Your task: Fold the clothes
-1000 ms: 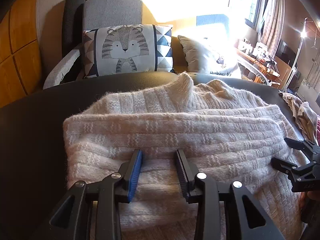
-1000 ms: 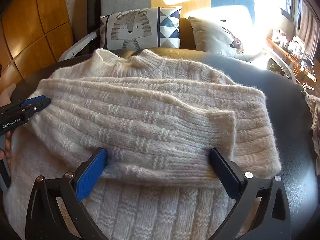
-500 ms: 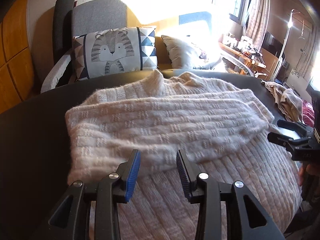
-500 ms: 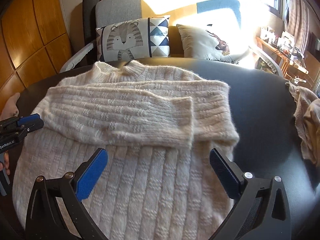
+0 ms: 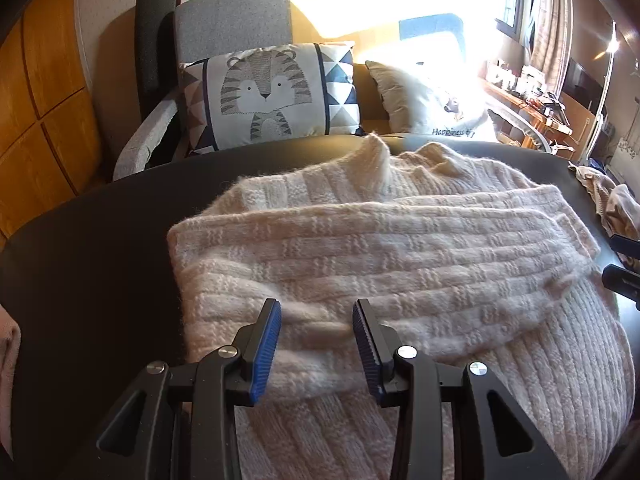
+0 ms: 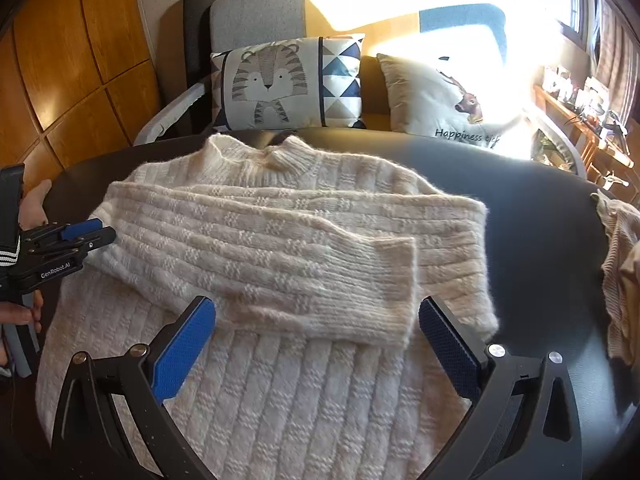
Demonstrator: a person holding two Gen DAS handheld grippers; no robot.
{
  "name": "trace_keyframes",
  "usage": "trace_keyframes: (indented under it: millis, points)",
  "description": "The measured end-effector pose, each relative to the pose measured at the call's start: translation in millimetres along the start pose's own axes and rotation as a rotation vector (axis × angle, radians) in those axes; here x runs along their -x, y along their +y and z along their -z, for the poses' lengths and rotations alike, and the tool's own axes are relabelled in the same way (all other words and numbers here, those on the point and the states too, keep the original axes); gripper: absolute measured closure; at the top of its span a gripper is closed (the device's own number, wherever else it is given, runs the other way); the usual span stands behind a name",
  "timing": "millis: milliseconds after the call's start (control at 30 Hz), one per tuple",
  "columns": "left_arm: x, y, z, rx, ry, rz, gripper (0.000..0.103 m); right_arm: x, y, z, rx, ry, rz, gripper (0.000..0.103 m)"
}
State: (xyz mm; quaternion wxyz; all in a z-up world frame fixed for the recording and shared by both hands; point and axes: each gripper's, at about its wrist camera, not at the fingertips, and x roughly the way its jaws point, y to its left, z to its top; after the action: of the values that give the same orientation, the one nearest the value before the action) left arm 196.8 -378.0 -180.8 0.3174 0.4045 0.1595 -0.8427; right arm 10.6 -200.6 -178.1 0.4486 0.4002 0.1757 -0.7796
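A cream ribbed knit sweater [image 5: 400,248] [image 6: 280,248] lies flat on the dark round table [image 5: 100,240] [image 6: 540,208], collar at the far side. Both sleeves are folded across its chest, one over the other. My left gripper [image 5: 317,308] hovers over the near edge of the folded sleeve at the sweater's left side, open with nothing between its blue pads. My right gripper [image 6: 316,308] stands wide open, just in front of the upper sleeve's cuff [image 6: 396,292]. In the right wrist view the left gripper [image 6: 80,236] shows by the sweater's left edge.
A heap of beige clothes [image 6: 620,280] [image 5: 616,204] lies at the table's right edge. Behind the table stands a grey armchair with a tiger cushion [image 5: 276,92] [image 6: 280,84] and a white cushion [image 6: 440,104]. A person's hand [image 6: 32,208] holds the left gripper.
Both grippers drew back from the folded sleeves, then came a little closer again. The sweater has stayed as it lay, and neither gripper changed its opening.
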Motion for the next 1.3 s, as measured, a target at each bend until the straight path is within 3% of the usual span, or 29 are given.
trace_keyframes:
  millis: [200, 400, 567, 667, 833, 1000, 1300]
  points:
    - [-18.3, 5.3, -0.8, -0.007, -0.030, -0.001, 0.063, -52.1, 3.2, 0.5, 0.007, 0.070, 0.043, 0.000]
    - [-35.4, 19.6, -7.7, 0.046, -0.049, 0.046, 0.059, -65.7, 3.8, -7.5, 0.026, 0.027, 0.063, 0.000]
    - [-44.4, 17.2, -19.9, 0.004, -0.040, 0.014, 0.058, -71.1, 2.8, -19.0, 0.038, 0.032, 0.058, 0.000]
    - [-25.8, 8.1, -5.1, -0.020, -0.022, 0.050, 0.058, -48.2, 1.9, -16.5, 0.023, 0.013, 0.043, 0.000]
    - [12.1, -10.1, 26.7, -0.065, 0.006, 0.126, 0.058, 12.1, 17.5, 28.2, 0.011, -0.021, -0.044, 0.000]
    - [48.8, -28.7, 59.5, -0.107, 0.035, 0.198, 0.058, 46.6, 37.1, 82.0, 0.064, -0.027, -0.036, 0.000]
    - [57.7, -38.5, 104.1, -0.038, 0.069, 0.149, 0.059, 38.7, 35.6, 119.5, 0.024, 0.014, -0.037, 0.000]
